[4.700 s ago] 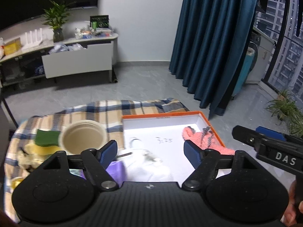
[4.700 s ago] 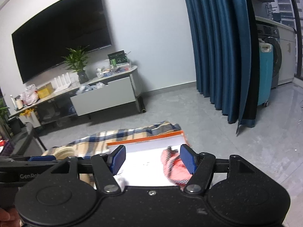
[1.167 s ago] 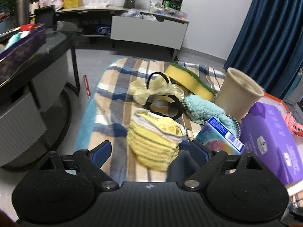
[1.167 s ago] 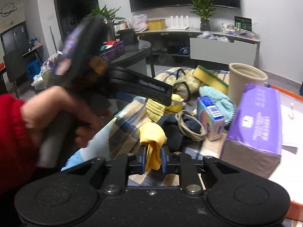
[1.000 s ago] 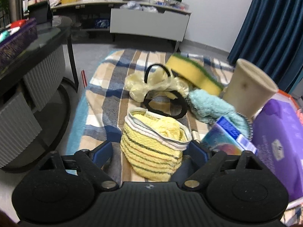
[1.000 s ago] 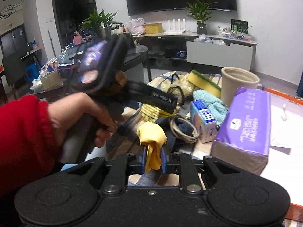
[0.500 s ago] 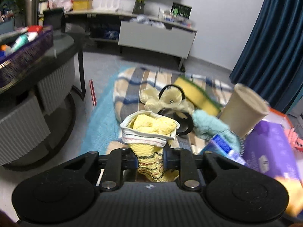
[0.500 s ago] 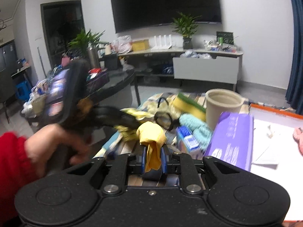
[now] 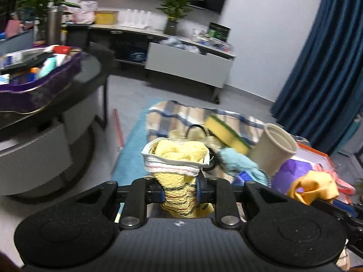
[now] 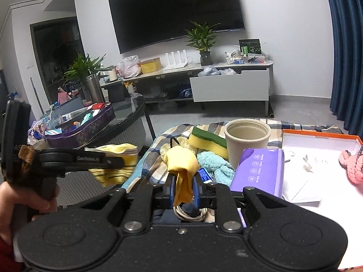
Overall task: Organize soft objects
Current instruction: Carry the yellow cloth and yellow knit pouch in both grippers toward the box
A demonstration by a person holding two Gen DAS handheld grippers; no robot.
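Both tongs grip cloth, left gripper (image 9: 179, 190) a striped yellow knitted towel (image 9: 175, 158), right gripper (image 10: 183, 189) a crumpled mustard-yellow rag (image 10: 181, 161); each should probably stay clamped until over the orange-rimmed white tray (image 10: 317, 137).

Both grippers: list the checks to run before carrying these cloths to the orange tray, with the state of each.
1. Left gripper shut on the striped cloth: ok.
2. Right gripper shut on the yellow cloth: ok.
3. Striped cloth lifted off the blanket: ok.
4. Yellow cloth free of the cord below it: cannot tell.
5. Bare space in the orange tray: ok, white floor shows beside the pink item.
6. Cup and purple pack clear of the path: not ok, they stand before the tray.
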